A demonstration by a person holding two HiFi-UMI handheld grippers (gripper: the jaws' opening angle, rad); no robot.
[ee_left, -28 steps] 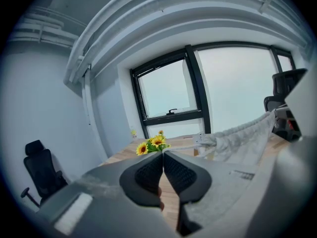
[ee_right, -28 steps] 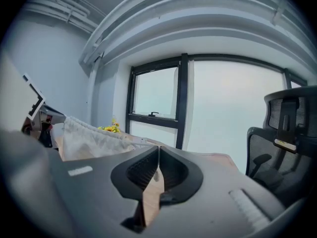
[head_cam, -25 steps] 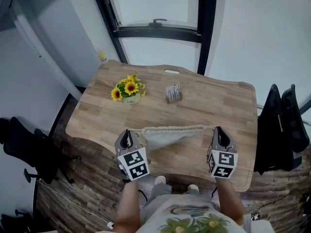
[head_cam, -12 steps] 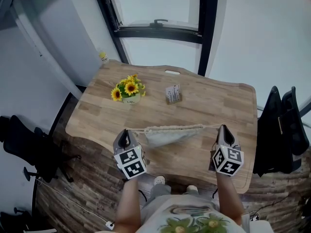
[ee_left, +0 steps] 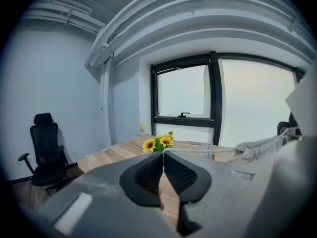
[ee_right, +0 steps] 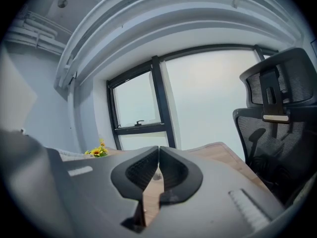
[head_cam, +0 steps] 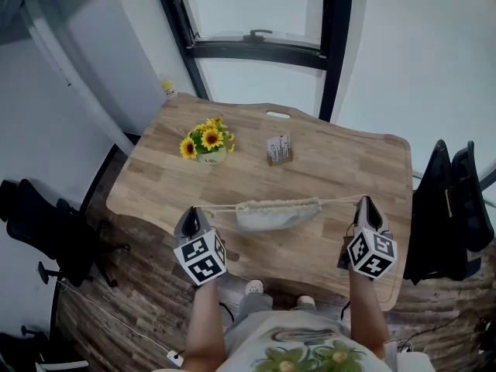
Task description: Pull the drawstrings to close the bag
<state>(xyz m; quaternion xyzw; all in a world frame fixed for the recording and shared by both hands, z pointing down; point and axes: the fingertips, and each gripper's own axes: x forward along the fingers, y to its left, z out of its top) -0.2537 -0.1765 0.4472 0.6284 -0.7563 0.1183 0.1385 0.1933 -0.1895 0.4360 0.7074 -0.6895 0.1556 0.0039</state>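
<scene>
Two cords carry the whole job, and both run taut from the bag [head_cam: 268, 214], which hangs between them over the near half of the table [head_cam: 333, 157]. Its mouth is bunched into tight ruffles along the top edge, while the body sags below. We cannot tell whether its bottom touches the wood.

The left drawstring [head_cam: 221, 207] leads to the left gripper [head_cam: 194, 211]. In the left gripper view its jaws are pressed together, with that cord leaving their tips sideways toward the gathered cloth. The right drawstring [head_cam: 339, 201] leads to the right gripper [head_cam: 363, 201]. Its jaws are likewise pressed together, and the head view shows the cord ending at their tips, so we read both as pinching cord. The two grippers are well apart, one on each side of the bag and near the table's front edge.

We judge the step in hand to be the pull itself, and well along, since the opening looks nearly cinched. The next move calls for drawing the hands further apart, level and evenly. The pinch must stay firm so neither cord slips, and the pull should end once the ruffles pack solid.

Farther back stand a small pot of sunflowers [head_cam: 206, 142] and a little packet [head_cam: 278, 149], both clear of the work.
</scene>
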